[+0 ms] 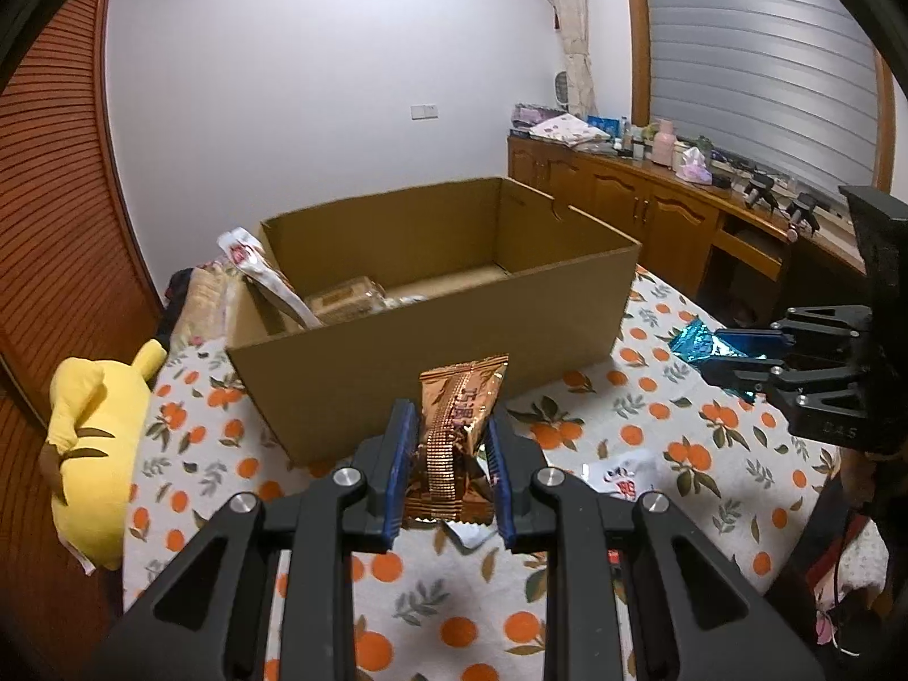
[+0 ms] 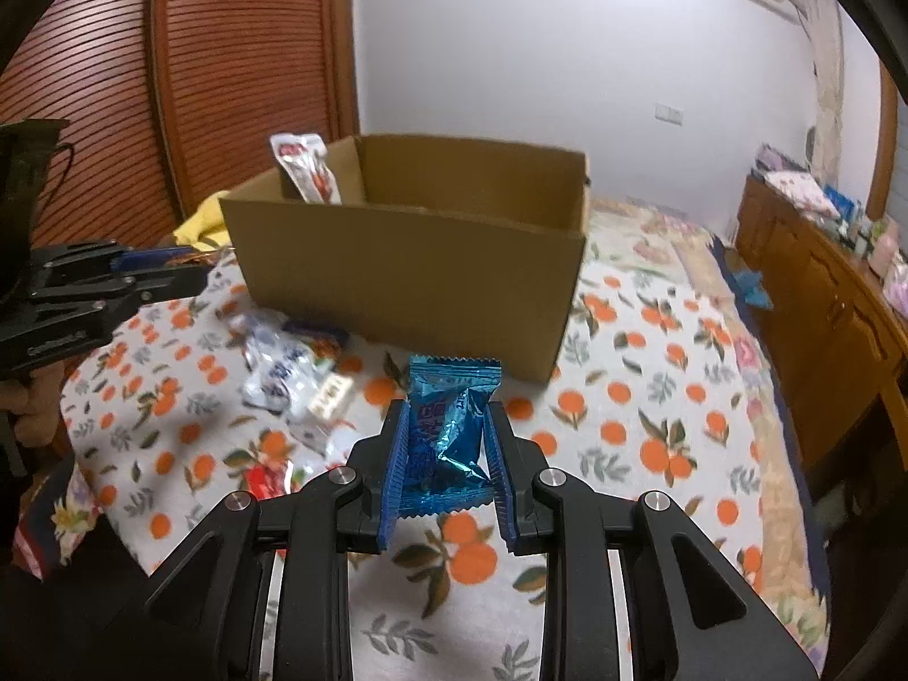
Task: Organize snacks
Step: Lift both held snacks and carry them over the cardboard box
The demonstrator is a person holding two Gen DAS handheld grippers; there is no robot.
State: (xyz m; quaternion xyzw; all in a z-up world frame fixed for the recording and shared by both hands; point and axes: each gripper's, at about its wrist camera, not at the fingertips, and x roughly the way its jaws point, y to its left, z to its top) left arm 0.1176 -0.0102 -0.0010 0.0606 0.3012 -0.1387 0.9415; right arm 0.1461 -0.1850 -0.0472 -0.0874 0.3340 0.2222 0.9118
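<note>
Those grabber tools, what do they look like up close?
Each is matte black plastic: the left gripper and right gripper have two angled arms with triangular cut-outs, silver round pivot bolts, and ribbed blue pads lining the fingers. No sleeves or cables show clearly.

Cardboard box (image 2: 408,261): near wall hides most contents. Loose packets (image 2: 284,380) left of it: blurred, print unreadable. Yellow plush toy (image 1: 96,454): partly hidden by the bedcover (image 1: 624,431). Far sideboard clutter (image 1: 652,142): too small to identify.
</note>
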